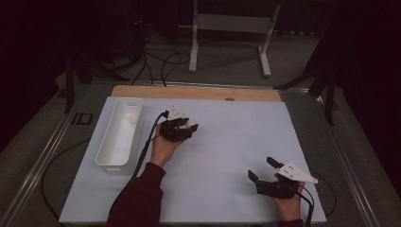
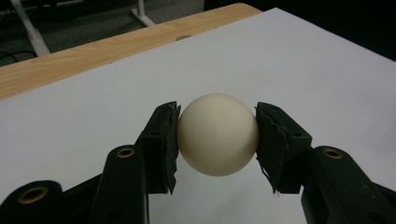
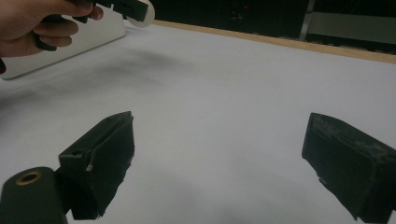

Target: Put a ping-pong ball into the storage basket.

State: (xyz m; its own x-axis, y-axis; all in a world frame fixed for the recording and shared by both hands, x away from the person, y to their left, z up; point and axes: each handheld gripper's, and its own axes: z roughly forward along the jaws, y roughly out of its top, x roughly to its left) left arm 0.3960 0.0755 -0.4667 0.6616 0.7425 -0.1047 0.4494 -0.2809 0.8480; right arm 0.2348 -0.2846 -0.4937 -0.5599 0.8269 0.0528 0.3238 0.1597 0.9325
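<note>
The left gripper [image 2: 217, 135] has its jaws clamped on a cream ball [image 2: 217, 134], pads pressed to either side of it, and holds it above the white mat [image 1: 227, 142], just right of the white bin [image 1: 109, 151]. A second ball [image 1: 134, 118] lies in the bin's far end. The right gripper [image 1: 263, 169] sits near the mat's near right corner, well apart, jaws spread wide with nothing between them.
</note>
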